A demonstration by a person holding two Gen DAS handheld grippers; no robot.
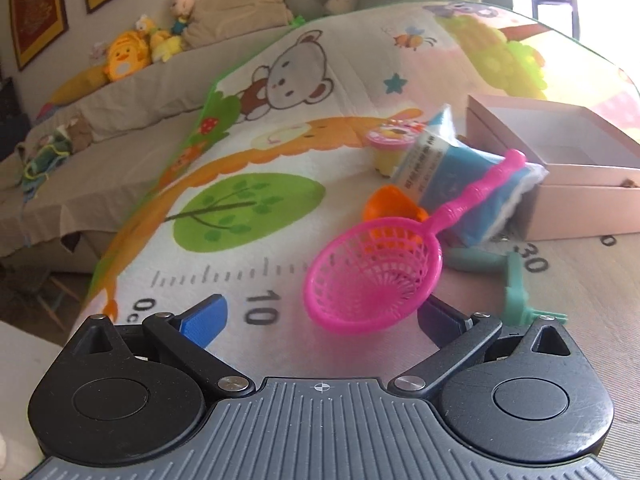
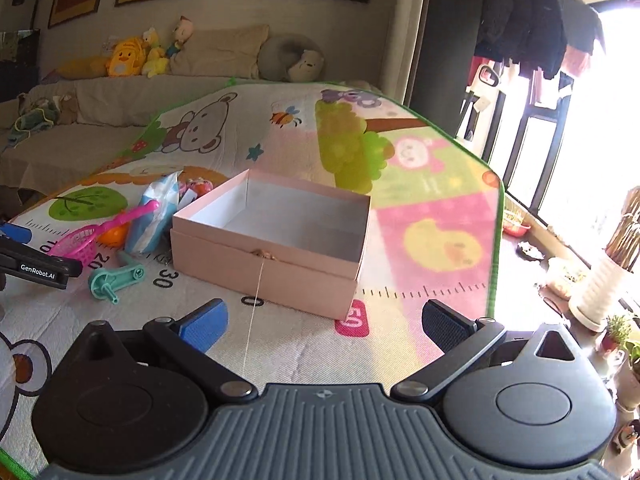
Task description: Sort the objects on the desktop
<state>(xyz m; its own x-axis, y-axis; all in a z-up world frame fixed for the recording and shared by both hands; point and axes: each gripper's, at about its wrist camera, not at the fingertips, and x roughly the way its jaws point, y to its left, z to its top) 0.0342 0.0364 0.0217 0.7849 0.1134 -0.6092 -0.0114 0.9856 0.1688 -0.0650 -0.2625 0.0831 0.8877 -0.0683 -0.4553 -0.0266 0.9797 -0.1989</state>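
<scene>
My left gripper point(image 1: 320, 320), jaws spread wide and holding nothing, hovers over the pink toy strainer point(image 1: 374, 276), which lies left of the empty pink box point(image 2: 276, 240), handle slanting toward it. My right gripper point(image 2: 324, 324), equally spread, faces the box.

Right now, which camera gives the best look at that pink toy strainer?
The left wrist view: the pink strainer fills the foreground, mesh bowl and handle clearly visible, just ahead of the open jaws. The right wrist view shows it small at the far left edge, beside the pink box.
</scene>
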